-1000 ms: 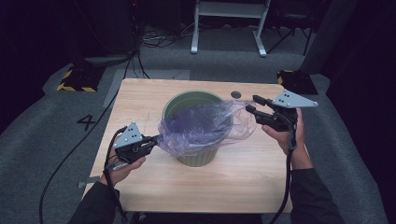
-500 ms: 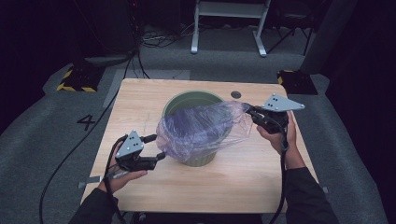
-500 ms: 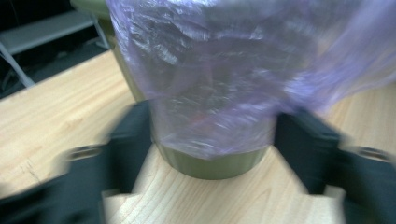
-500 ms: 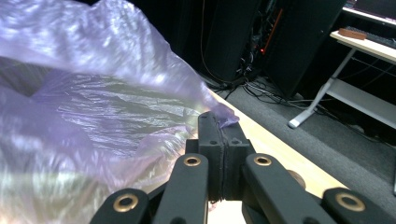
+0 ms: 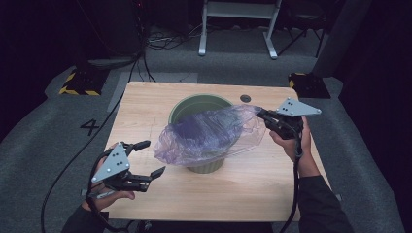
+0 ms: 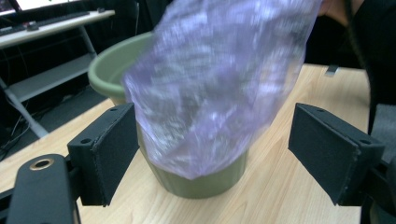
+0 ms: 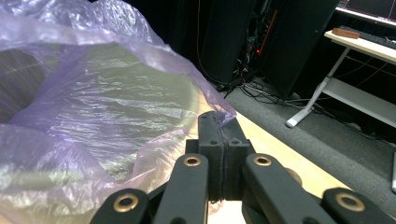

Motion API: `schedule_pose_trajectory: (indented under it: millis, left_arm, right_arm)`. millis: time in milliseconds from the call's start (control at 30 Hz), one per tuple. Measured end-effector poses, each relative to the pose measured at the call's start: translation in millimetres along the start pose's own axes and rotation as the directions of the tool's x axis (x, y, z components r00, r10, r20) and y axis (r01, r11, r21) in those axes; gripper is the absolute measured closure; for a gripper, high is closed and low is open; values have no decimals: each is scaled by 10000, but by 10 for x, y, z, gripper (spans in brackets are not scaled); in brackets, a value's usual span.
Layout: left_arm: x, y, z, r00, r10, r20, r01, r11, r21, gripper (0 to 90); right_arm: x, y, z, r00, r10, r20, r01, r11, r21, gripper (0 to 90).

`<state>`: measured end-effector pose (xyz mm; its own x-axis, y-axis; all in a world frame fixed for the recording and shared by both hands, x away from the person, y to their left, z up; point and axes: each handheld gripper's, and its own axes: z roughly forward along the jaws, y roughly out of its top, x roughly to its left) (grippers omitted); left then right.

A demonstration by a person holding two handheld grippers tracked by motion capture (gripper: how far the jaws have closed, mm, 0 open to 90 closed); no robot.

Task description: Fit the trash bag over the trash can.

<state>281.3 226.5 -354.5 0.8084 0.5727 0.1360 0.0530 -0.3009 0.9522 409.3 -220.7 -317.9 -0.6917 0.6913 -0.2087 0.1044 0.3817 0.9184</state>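
The right gripper [image 5: 260, 114] is pinching the edge of the purple plastic bag [image 5: 209, 136] between its closed jaws at the right side of the table [image 5: 145, 104]; in the right gripper view the two pads are pressing together on a thin fold of the film [image 7: 223, 116]. The bag is draping across the top and front of the green pot [image 5: 194, 104], which is standing upright near the middle of the table, and the bag's lower end is hanging down over the pot's near rim. The left gripper [image 5: 145, 158] is sitting at the near left corner, clear of the bag, with its jaws having just been opening and now standing wide apart with nothing between them. In the left gripper view the bag [image 6: 210, 84] is appearing blurred, so it is probably swinging or settling in front of the pot [image 6: 109, 70]
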Motion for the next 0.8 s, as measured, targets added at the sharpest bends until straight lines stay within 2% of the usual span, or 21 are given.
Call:
schedule_pose_trajectory:
  millis: [133, 200, 300, 433, 533, 567, 667, 700, 733, 800]
  left_arm:
    - [1, 145, -93, 9999, 76, 105, -71, 9990, -444, 156]
    - [-28, 244, -77, 9995, 259, 203, -248, 9983, -520, 156]
    - [-98, 403, 8, 9960, 632, 634, -597, 9966, -561, 156]
    - [-188, 581, 203, 9884, 1183, 956, -1163, 9929, -267, 155]
    - [-236, 672, 373, 9838, 1622, 762, -1640, 9863, 189, 157]
    - [-239, 695, 424, 9844, 1631, 662, -1650, 9860, 255, 157]
    - [-177, 742, 566, 9840, 1697, 538, -1728, 9831, 608, 176]
    - [-143, 751, 609, 9838, 1758, 344, -1779, 9815, 712, 196]
    - [-106, 758, 646, 9828, 1834, 219, -1846, 9788, 882, 252]
    - [-29, 769, 698, 9745, 2242, -95, -2219, 9691, 1081, 301]
  right_arm:
    - [4, 5, 0, 10000, -17, 3, 17, 10000, 9, 899]
    - [8, 9, 5, 10000, -21, 7, 21, 10000, 53, 899]
    - [18, 22, 5, 10000, 21, 13, -21, 10000, 23, 898]
    - [36, 42, 20, 10000, -62, 21, 62, 9999, 135, 886]
    - [45, 51, 40, 10000, -94, -21, 94, 9997, 220, 859]
    - [47, 51, 48, 9999, -118, -31, 118, 9996, 239, 854]
    - [60, 54, 59, 9998, -158, -82, 160, 9995, 274, 854]
    - [63, 57, 60, 9998, -169, -111, 172, 9995, 268, 854]
    - [66, 62, 60, 9998, -193, -88, 196, 9994, 274, 854]
    - [71, 74, 55, 9997, -221, -86, 224, 9994, 262, 854]
